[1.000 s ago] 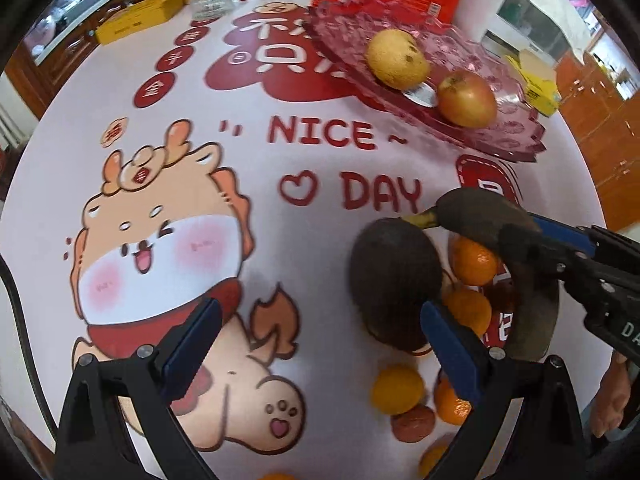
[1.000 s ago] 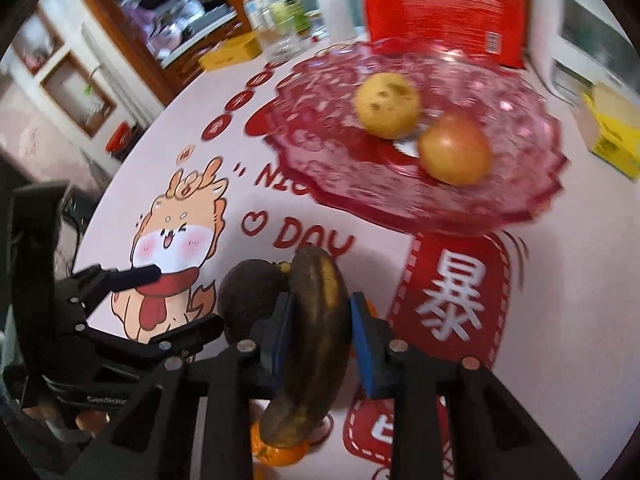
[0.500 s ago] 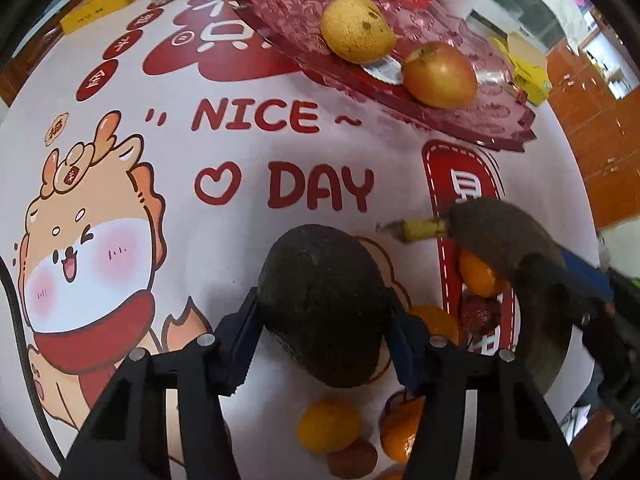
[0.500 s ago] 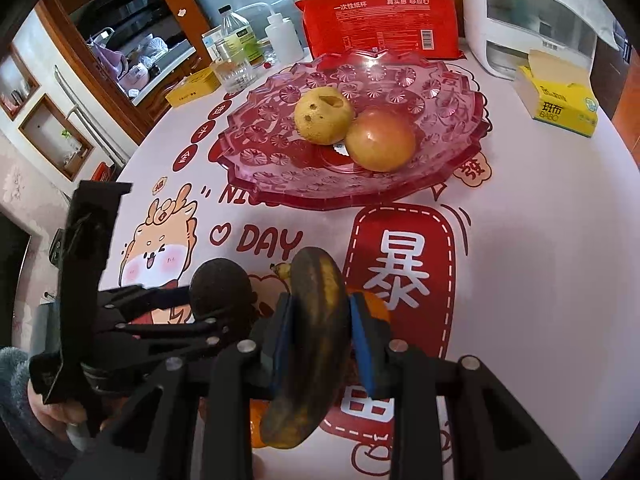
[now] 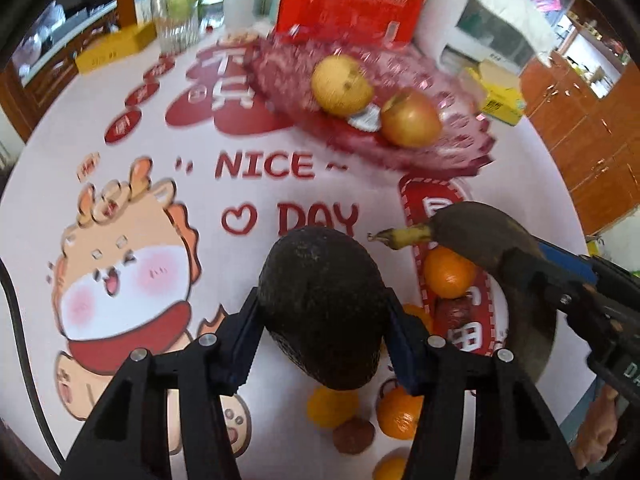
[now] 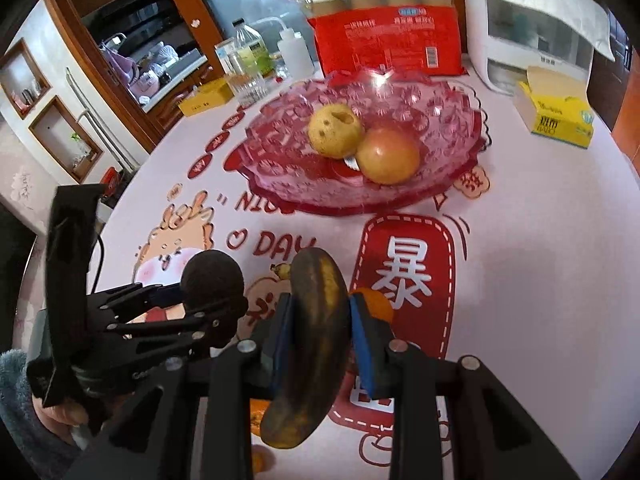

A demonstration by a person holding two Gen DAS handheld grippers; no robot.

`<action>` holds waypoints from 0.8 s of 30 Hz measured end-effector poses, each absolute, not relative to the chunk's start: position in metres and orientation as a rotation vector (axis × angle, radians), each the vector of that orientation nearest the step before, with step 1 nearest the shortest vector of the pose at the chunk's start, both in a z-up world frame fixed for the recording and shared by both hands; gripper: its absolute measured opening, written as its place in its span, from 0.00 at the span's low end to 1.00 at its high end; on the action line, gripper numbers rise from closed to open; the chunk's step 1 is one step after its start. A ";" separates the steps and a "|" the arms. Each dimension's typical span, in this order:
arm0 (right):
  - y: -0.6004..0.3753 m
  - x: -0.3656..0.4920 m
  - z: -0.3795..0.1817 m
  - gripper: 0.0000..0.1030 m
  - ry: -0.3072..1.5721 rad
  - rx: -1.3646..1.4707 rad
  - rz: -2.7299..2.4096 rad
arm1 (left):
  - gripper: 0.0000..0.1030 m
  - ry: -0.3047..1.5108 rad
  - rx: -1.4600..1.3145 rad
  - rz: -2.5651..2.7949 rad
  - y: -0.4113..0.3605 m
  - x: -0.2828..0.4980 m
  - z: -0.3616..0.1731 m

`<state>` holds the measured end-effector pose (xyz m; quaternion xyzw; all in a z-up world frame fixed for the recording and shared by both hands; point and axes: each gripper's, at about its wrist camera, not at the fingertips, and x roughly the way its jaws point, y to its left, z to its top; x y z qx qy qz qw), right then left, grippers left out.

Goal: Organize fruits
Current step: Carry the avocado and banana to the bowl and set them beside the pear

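Left wrist view: avocado (image 5: 324, 308) pinched in the left hand-held gripper (image 5: 320, 344), clear of the bench (image 5: 248, 200). Right hand-held gripper (image 6: 320, 340) clamps a blackened banana (image 6: 316, 332) — neither is delivered. Pink bowl (image 6: 452, 168) holds pear (image 6: 334, 130) and apple (image 6: 387, 155); oranges (image 5: 448, 272) wait below. Path looks open.

One avocado (image 5: 324, 304), one banana (image 5: 492, 248), one pear (image 5: 340, 84) and one apple (image 5: 410, 118). Five oranges (image 5: 448, 272) show, mostly at five o'clock, plus two red-brown fruits (image 5: 354, 435).
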<state>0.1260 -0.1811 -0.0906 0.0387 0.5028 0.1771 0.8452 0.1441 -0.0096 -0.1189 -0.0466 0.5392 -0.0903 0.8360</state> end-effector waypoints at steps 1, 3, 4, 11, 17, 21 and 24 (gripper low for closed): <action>-0.180 0.126 -0.086 0.27 1.051 0.081 0.378 | 0.53 1.133 -0.095 -0.196 -0.009 0.144 -0.113; -0.176 0.125 -0.073 0.27 1.026 0.070 0.382 | 0.53 1.106 -0.075 -0.209 -0.010 0.141 -0.095; -0.175 0.125 -0.068 0.27 1.015 0.065 0.383 | 0.53 1.097 -0.067 -0.213 -0.011 0.142 -0.089; -0.177 0.141 -0.023 0.27 0.919 0.056 0.374 | 0.53 0.999 0.018 -0.240 -0.016 0.163 -0.029; -0.197 0.184 0.011 0.27 0.858 0.090 0.305 | 0.53 0.939 0.062 -0.234 -0.014 0.197 0.008; -0.212 0.216 0.026 0.27 0.832 0.119 0.236 | 0.53 0.909 0.061 -0.227 -0.013 0.223 0.023; -0.220 0.236 0.029 0.27 0.827 0.156 0.204 | 0.53 0.911 0.051 -0.239 -0.014 0.243 0.023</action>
